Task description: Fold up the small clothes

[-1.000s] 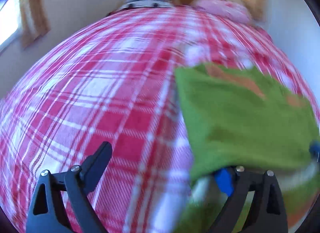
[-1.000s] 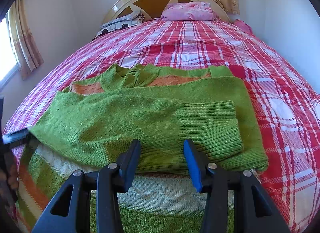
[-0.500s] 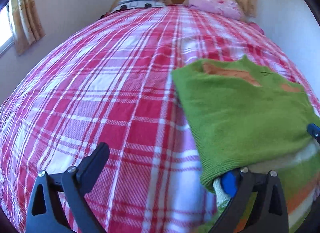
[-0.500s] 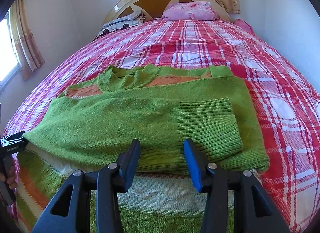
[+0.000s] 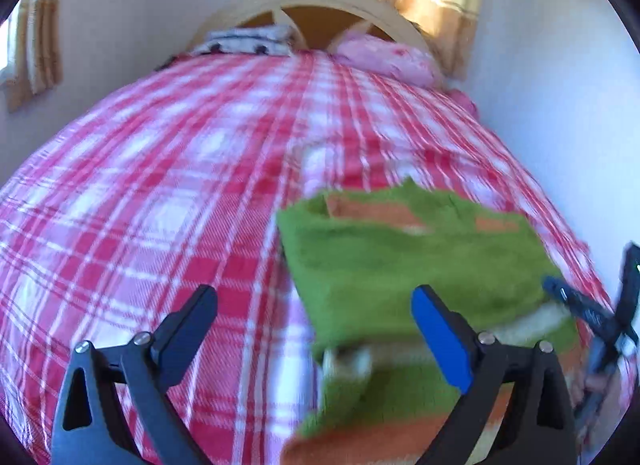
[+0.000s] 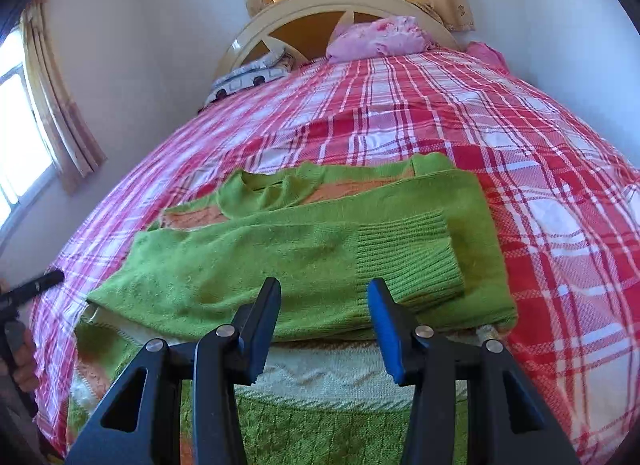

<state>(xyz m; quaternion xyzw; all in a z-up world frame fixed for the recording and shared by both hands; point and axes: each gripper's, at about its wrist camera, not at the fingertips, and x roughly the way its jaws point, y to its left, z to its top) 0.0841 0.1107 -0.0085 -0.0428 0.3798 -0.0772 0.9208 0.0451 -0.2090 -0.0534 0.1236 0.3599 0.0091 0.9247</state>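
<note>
Since the earlier frames the left gripper (image 5: 314, 323) has lifted clear of the sweater's (image 6: 304, 261) left edge; its blue pad (image 5: 438, 339), which sat under the folded layer, now shows fully, jaws spread wide with nothing between them. Right gripper (image 6: 324, 321): unchanged, jaws partly apart and empty, poised just above the near edge of the sleeve fold. Sweater lies on the bed (image 6: 540, 153) toward its foot edge, both sleeves folded across the chest, ribbed cuff (image 6: 404, 253) on top, striped lower body toward the cameras. Risk, as a judgement: nothing pins the sleeves, so gripping the hem carelessly could drag the loose knit, slide the cuff off or bunch the layers. Left view is motion-blurred; the hem is cut off behind both grippers; whether the lower layers lie flat cannot be told.
</note>
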